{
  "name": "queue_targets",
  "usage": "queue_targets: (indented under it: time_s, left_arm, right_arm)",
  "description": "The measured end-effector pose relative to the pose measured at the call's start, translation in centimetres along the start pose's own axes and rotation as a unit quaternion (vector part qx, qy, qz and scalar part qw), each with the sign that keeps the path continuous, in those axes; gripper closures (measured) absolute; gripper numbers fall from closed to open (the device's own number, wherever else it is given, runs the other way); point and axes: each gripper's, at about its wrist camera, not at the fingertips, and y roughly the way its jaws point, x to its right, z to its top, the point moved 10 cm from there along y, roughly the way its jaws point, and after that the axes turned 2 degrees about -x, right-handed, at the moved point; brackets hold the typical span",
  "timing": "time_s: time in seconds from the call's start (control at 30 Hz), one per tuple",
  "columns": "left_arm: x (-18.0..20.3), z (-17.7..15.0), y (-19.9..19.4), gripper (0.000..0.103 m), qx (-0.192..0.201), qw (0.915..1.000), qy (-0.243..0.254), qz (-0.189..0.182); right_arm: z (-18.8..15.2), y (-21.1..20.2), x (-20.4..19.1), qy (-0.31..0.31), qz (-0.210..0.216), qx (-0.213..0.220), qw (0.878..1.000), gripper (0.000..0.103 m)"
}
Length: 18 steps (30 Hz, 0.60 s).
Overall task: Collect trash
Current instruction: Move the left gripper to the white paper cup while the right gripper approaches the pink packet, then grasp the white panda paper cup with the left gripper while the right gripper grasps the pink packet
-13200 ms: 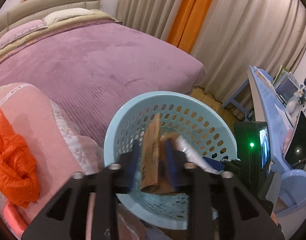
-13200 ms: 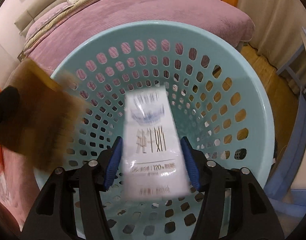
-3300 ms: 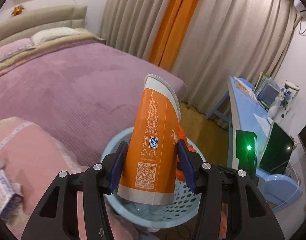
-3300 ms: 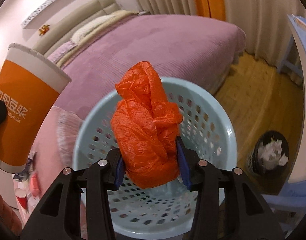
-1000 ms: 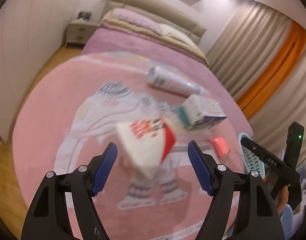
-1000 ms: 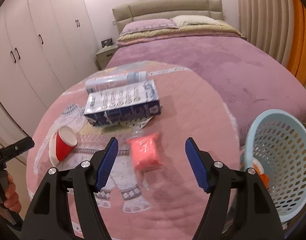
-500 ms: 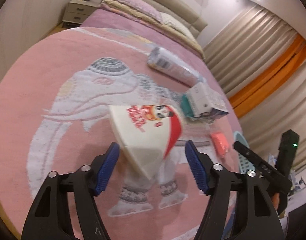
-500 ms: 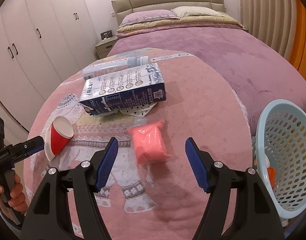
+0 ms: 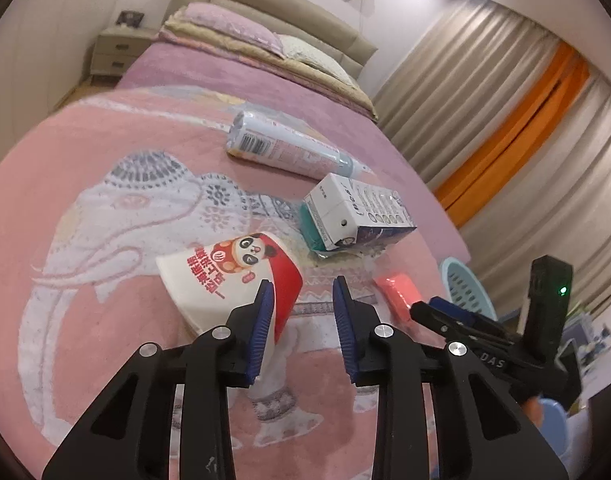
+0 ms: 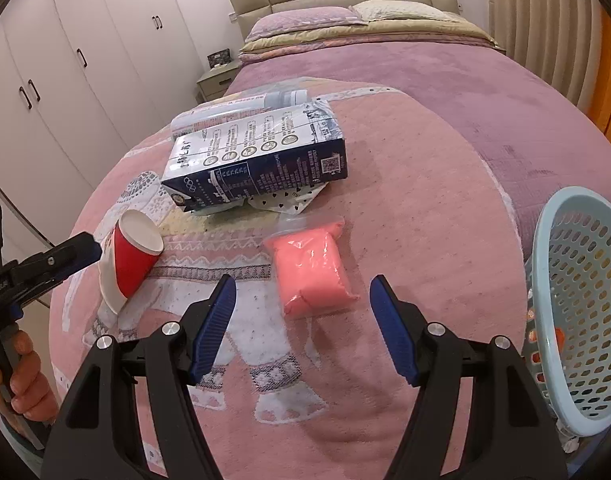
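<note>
A white and red paper cup (image 9: 225, 276) with a panda print lies on its side on the pink blanket. My left gripper (image 9: 301, 320) is at its mouth end with jaws closing. Only the red rim edge is between them, and the right pad stands clear of it. From the right wrist view the cup (image 10: 129, 260) shows its open mouth, with the left gripper (image 10: 85, 252) at its side. A pink packet (image 10: 311, 268) lies just ahead of my open right gripper (image 10: 302, 284), untouched. The light blue basket (image 10: 577, 280) stands at the right.
A dark blue and white milk carton (image 10: 261, 160) lies on a sheet behind the packet, with a wrapped white tube (image 9: 281, 148) beyond it. The purple bed (image 10: 465, 80) runs behind. Wardrobe doors (image 10: 65, 60) fill the left. A hand (image 10: 25, 380) holds the left gripper's handle.
My left gripper's jaws have narrowed a lot and it has moved in on the cup, whose body now sits left of the left finger. The right gripper's jaws keep their width.
</note>
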Motion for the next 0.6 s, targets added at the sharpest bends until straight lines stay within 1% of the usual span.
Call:
queue_targets:
  time_s: [0.03, 0.07, 0.13, 0.17, 0.2, 0.27, 0.3, 0.4, 0.43, 0.47, 0.6]
  left_arm:
    - [-0.3, 0.2, -0.3, 0.065, 0.006, 0.9999, 0.005, 0.013]
    - [-1.1, 0.4, -0.6, 0.051, 0.015, 0.9992, 0.005, 0.036]
    - [-2.9, 0.9, -1.3, 0.043, 0.035, 0.9958, 0.005, 0.084]
    - [-3.6, 0.9, -1.4, 0.041, 0.036, 0.9942, 0.008, 0.101]
    - [-4.2, 0.7, -1.4, 0.040, 0.032, 0.9938, 0.008, 0.106]
    - [-5.0, 0.0, -0.7, 0.029, 0.010, 0.9948, 0.001, 0.101]
    - [-5.1, -0.4, -0.1, 0.029, -0.003, 0.9954, 0.002, 0.095]
    - [-5.0, -1.0, 1.2, 0.029, -0.020, 0.9950, 0.008, 0.098]
    - [-4.8, -1.1, 1.7, 0.026, -0.025, 0.9959, 0.006, 0.086]
    - [-4.7, -1.2, 1.9, 0.025, -0.025, 0.9962, 0.004, 0.084]
    - [-4.1, -1.0, 2.5, 0.025, -0.023, 0.9954, 0.013, 0.092]
  right_arm:
    - [0.0, 0.0, 0.0, -0.001, 0.000, 0.000, 1.000, 0.037]
    - [0.0, 0.0, 0.1, 0.000, 0.000, -0.001, 1.000, 0.037]
    - [0.0, 0.1, 0.1, 0.001, 0.001, -0.002, 1.000, 0.037]
    - [-0.1, 0.1, 0.1, 0.002, 0.002, -0.002, 1.000, 0.037]
    - [-0.1, 0.2, 0.1, 0.003, 0.003, -0.003, 1.000, 0.037]
    - [-0.1, 0.5, 0.0, 0.003, 0.004, -0.005, 1.000, 0.037]
    - [-0.1, 0.6, 0.0, 0.003, 0.005, -0.006, 1.000, 0.037]
    - [-0.2, 0.9, -0.2, 0.001, 0.006, -0.009, 1.000, 0.037]
    - [-0.2, 1.0, -0.3, -0.001, 0.006, -0.010, 1.000, 0.037]
    - [-0.2, 1.0, -0.3, -0.002, 0.005, -0.011, 1.000, 0.037]
    - [-0.1, 1.2, -0.2, 0.001, 0.005, -0.011, 1.000, 0.037]
